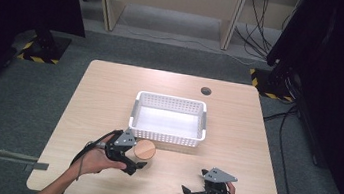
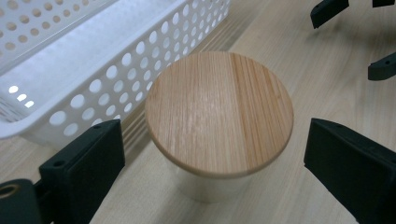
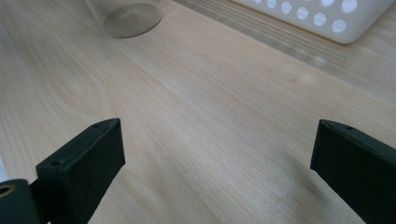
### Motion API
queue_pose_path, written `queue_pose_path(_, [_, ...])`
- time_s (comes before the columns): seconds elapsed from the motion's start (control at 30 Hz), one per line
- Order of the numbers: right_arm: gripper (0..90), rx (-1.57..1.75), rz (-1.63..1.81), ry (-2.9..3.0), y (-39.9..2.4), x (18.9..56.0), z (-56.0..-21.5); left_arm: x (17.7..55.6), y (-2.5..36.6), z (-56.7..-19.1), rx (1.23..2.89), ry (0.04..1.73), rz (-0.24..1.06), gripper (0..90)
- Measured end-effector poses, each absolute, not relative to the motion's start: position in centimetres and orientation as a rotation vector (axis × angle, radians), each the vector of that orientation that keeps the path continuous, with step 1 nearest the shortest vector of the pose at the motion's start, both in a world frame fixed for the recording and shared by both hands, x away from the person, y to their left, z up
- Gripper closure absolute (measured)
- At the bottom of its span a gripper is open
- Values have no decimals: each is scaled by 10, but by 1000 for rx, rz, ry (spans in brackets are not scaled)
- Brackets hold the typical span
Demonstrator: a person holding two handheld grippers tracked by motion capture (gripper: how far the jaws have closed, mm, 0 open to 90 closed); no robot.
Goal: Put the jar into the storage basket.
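Note:
A small jar with a round wooden lid (image 1: pixel 145 150) (image 2: pixel 218 119) stands upright on the table just in front of the white perforated basket (image 1: pixel 166 137) (image 2: pixel 116 70). My left gripper (image 1: pixel 133 161) (image 2: pixel 212 168) is open, its jaws spread to either side of the jar without touching it. My right gripper (image 1: pixel 191 193) (image 3: pixel 217 163) is open over bare tabletop at the front right, nothing between its jaws. The jar's glass base (image 3: pixel 132 19) appears at the top left of the right gripper view, and the basket's corner (image 3: pixel 327 18) at the top right.
The basket looks empty inside. A cable hole (image 1: pixel 205 90) sits in the table behind the basket. Bare wood surrounds the basket on the left, right and front. The right gripper's jaw tips (image 2: pixel 380 67) show far off in the left gripper view.

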State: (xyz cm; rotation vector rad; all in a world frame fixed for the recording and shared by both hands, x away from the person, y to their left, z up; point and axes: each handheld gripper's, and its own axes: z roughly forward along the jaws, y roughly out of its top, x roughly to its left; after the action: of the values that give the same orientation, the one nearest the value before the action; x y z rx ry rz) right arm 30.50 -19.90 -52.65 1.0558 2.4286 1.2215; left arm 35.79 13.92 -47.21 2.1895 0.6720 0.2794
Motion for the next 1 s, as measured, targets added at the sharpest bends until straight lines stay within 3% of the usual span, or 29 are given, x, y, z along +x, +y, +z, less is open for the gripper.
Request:
queue_pose_path(0.47, [32,1050,1222,2429,-199,305,-527,371,123,-474,2229,680,259,64])
queue_pose_path(0.6, [32,1047,1220,2431,-199,305,-527,375,121,-475,2225,702,243,104])
queue_pose_path(0.73, [32,1048,1220,2432,-199,305,-527,374,120,-475,2222,702,207,228])
queue_pose_path(1.0, [32,1047,1218,2433,-198,304,-527,374,121,-467,2234,686,199,232])
